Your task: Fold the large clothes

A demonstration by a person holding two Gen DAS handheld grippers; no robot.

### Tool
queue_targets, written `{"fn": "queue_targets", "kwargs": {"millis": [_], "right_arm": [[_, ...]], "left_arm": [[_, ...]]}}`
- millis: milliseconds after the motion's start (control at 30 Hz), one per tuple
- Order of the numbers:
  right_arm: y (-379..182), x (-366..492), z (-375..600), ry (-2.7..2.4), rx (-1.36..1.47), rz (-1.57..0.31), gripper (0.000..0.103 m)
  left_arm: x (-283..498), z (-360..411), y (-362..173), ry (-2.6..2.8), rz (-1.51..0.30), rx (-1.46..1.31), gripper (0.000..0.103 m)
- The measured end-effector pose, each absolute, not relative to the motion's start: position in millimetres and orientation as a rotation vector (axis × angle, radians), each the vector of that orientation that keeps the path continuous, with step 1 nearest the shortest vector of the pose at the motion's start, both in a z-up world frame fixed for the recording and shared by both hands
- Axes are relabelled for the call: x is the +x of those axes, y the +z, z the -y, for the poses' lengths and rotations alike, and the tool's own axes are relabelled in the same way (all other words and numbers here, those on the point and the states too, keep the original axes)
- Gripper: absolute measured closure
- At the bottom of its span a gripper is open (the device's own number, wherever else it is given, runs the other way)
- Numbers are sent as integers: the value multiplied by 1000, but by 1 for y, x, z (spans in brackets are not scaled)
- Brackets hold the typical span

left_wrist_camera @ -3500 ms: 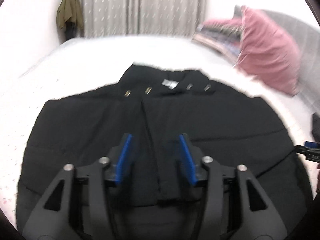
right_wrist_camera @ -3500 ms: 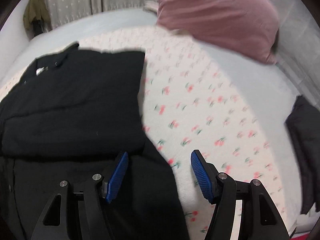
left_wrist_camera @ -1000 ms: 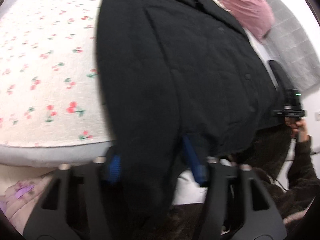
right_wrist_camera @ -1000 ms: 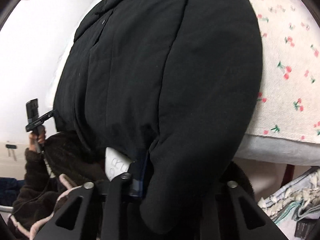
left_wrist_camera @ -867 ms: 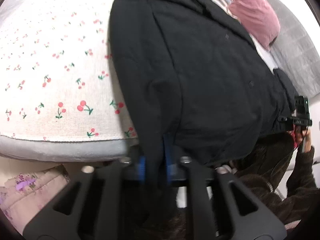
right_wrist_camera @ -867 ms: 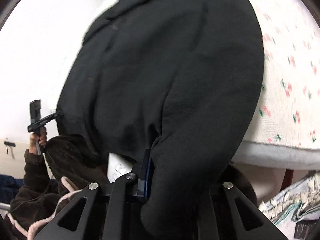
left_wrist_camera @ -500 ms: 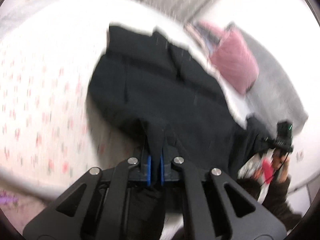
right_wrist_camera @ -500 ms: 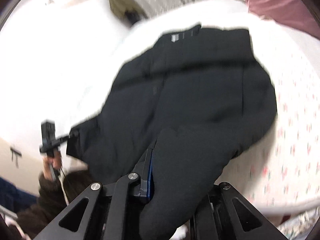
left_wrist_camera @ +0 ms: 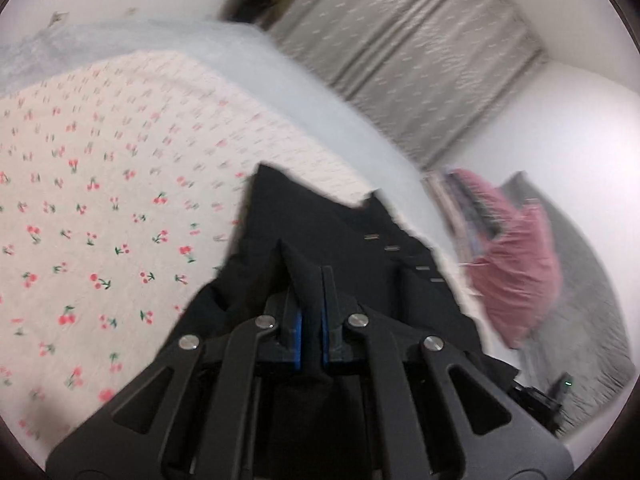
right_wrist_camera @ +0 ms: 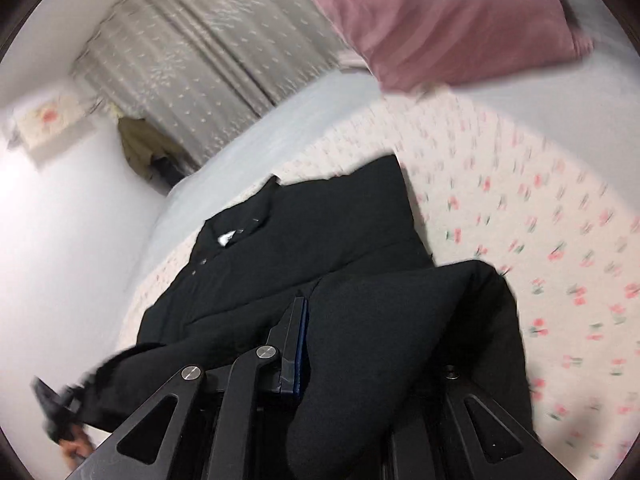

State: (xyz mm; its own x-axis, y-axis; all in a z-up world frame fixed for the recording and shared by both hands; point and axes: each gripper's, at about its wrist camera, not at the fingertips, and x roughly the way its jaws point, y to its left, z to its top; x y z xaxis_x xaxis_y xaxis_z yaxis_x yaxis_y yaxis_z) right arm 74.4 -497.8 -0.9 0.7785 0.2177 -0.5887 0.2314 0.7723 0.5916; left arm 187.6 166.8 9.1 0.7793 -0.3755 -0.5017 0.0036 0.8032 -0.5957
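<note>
A large black jacket (left_wrist_camera: 320,224) lies on the cherry-print bed cover (left_wrist_camera: 100,200), its collar with metal snaps at the far end. My left gripper (left_wrist_camera: 312,312) is shut on a pinch of the jacket's hem, which rises in a peak between the blue pads. In the right wrist view the same jacket (right_wrist_camera: 320,240) stretches away with its white label showing. My right gripper (right_wrist_camera: 316,332) is shut on the hem too. Black cloth drapes over its right finger and hides it.
A pink pillow (left_wrist_camera: 516,264) leans on the grey headboard (left_wrist_camera: 592,300), with stacked folded clothes behind it. The pink pillow (right_wrist_camera: 440,16) fills the right wrist view's top. Grey curtains (right_wrist_camera: 208,52) and a hanging olive coat (right_wrist_camera: 144,144) stand beyond the bed. A person's hand (right_wrist_camera: 72,446) shows low left.
Both grippers closed on the hem at the bed's near edge, then lifted it and carried it forward over the jacket towards the collar. Both views swung up from the bed's side to the far wall.
</note>
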Motion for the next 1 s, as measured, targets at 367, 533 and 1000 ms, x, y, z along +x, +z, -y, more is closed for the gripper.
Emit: {"fn": "queue_targets", "kwargs": {"millis": [367, 533, 1000], "right_arm": [[-36, 125, 505, -37, 672, -784, 89], [-16, 97, 525, 123, 789, -735, 82], [21, 64, 538, 259, 852, -560, 78]], "left_arm": [[221, -153, -21, -156, -756, -499, 78], [186, -160, 11, -282, -646, -394, 42], [144, -199, -8, -170, -802, -98, 37]]}}
